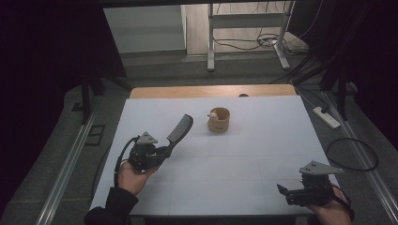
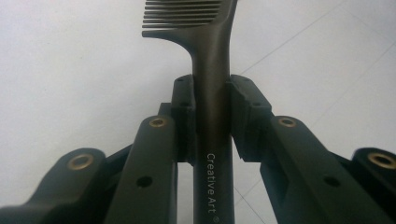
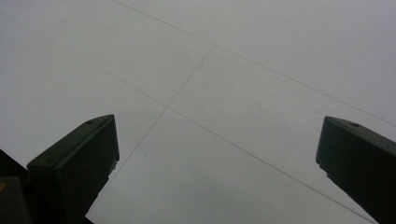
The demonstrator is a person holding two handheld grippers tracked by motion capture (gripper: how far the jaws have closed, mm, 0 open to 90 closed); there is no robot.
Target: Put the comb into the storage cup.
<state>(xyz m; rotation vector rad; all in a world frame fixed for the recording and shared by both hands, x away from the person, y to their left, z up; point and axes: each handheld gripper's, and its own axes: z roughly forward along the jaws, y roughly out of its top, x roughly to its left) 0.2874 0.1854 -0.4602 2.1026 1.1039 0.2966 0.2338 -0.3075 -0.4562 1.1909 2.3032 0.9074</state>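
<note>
The comb (image 1: 179, 130) is dark and long, with thin teeth at the far end and small white letters on its handle. It sits up off the white surface (image 1: 225, 159), at the left, and points toward the little brown cup (image 1: 218, 119). The left gripper (image 1: 162, 152) has its jaws clamped on the handle. The comb could tip or slide out, because the jaws only pinch the smooth, thin handle. The right gripper (image 1: 283, 191) waits low at the right, jaws wide apart, holding nothing.
</note>
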